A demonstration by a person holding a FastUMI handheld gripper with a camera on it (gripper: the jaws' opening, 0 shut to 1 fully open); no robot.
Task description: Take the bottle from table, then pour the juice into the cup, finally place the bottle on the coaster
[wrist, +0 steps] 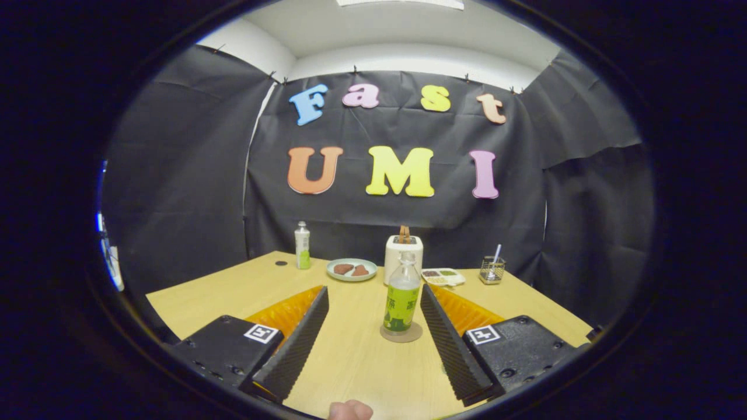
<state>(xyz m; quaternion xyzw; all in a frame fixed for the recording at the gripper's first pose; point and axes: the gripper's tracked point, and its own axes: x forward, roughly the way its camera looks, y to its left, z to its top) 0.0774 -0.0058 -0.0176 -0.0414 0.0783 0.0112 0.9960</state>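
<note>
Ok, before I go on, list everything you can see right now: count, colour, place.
juice bottle: one, clear with green label, upright on the coaster, between the fingers, nearer the right one
coaster: one, tan, round, under the bottle
toaster: one, white, behind the bottle
plate: one, pale green, holding two brown pieces, left of the toaster
small bottle: one, white and green, far left of the table
tray: one, white, with compartments, right of the toaster
wire holder: one, dark, far right
table: one, light wood
gripper: fingers open, touching nothing
fingertip: one, person's, behind the fingers
</note>
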